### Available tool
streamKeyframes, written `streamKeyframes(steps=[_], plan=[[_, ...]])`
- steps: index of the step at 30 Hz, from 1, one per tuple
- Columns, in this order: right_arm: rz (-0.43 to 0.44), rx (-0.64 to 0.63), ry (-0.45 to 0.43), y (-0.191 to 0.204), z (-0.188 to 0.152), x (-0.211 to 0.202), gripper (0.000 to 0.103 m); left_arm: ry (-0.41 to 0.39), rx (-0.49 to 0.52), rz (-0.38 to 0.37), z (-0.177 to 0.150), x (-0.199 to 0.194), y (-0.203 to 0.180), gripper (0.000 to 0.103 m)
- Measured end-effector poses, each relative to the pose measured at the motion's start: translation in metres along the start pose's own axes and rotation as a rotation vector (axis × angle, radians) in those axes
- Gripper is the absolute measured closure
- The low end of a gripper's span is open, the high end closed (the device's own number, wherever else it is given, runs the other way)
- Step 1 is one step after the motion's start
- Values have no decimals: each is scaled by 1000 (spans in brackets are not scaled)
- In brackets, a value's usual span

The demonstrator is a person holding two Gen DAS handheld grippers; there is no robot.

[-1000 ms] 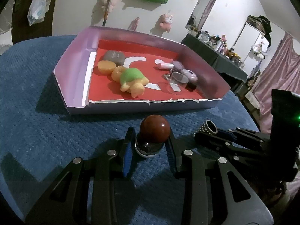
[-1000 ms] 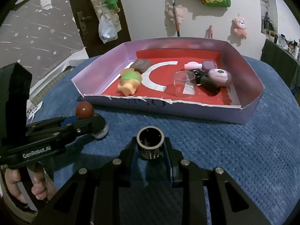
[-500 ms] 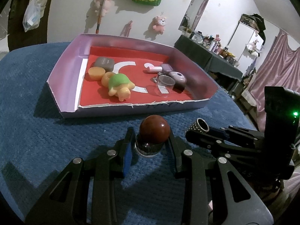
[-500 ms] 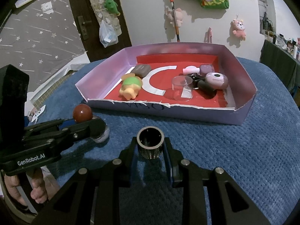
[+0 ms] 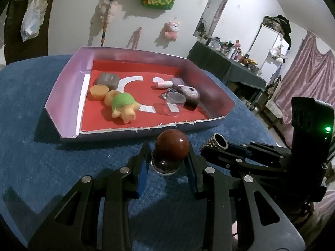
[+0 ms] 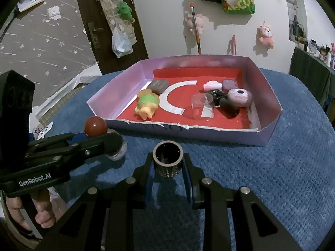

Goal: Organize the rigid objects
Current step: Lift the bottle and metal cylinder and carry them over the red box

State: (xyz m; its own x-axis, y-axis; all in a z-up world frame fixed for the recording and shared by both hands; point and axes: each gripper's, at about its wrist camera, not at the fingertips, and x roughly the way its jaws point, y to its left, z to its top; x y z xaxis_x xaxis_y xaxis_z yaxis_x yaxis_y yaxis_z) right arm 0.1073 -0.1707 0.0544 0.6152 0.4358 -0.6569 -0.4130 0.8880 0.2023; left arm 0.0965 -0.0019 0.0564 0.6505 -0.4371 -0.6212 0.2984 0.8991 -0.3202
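Note:
My left gripper [image 5: 167,163] is shut on a small jar with a round dark-red ball top [image 5: 171,148], held over the blue cloth just before the tray. In the right wrist view that ball-topped jar [image 6: 95,126] shows at the left in the left gripper [image 6: 113,144]. My right gripper [image 6: 168,167] is shut on a studded metal cylinder [image 6: 168,159] with an open top; the same studded cylinder [image 5: 216,143] shows at the right of the left wrist view. A purple-walled tray [image 5: 62,96] with a red floor lies beyond both.
The tray [image 6: 270,96] holds a green-shelled turtle toy [image 5: 123,105], an orange disc [image 5: 99,91], a grey case [image 5: 107,79], a clear cup [image 5: 174,102], a pink bottle [image 5: 165,83] and a mauve case [image 5: 189,92]. Blue cloth [image 6: 282,177] covers the table. A hand [image 6: 41,213] grips the left tool.
Both views have tipped slightly, so the tray sits a little lower and farther right in them. Both grips are unchanged.

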Motion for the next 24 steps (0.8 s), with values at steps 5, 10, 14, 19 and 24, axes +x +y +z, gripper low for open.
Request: streamKeyframes(steps=[5, 10, 14, 19, 24], plan=[[-1, 1, -14, -1, 5, -3, 75, -8, 9, -9, 7, 1, -2, 73], [-1, -2, -27, -2, 11, -5, 75, -22, 15, -14, 15, 1, -3, 73], [0, -4, -32, -3, 18, -5, 75, -48, 34, -19, 26, -1, -7, 74], [-24, -7, -30, -8, 26, -2, 75, -41, 45, 1, 34, 8, -7, 74], [-6, -5, -15, -11, 16, 2, 75, 3, -41, -77, 0, 1, 8, 74]])
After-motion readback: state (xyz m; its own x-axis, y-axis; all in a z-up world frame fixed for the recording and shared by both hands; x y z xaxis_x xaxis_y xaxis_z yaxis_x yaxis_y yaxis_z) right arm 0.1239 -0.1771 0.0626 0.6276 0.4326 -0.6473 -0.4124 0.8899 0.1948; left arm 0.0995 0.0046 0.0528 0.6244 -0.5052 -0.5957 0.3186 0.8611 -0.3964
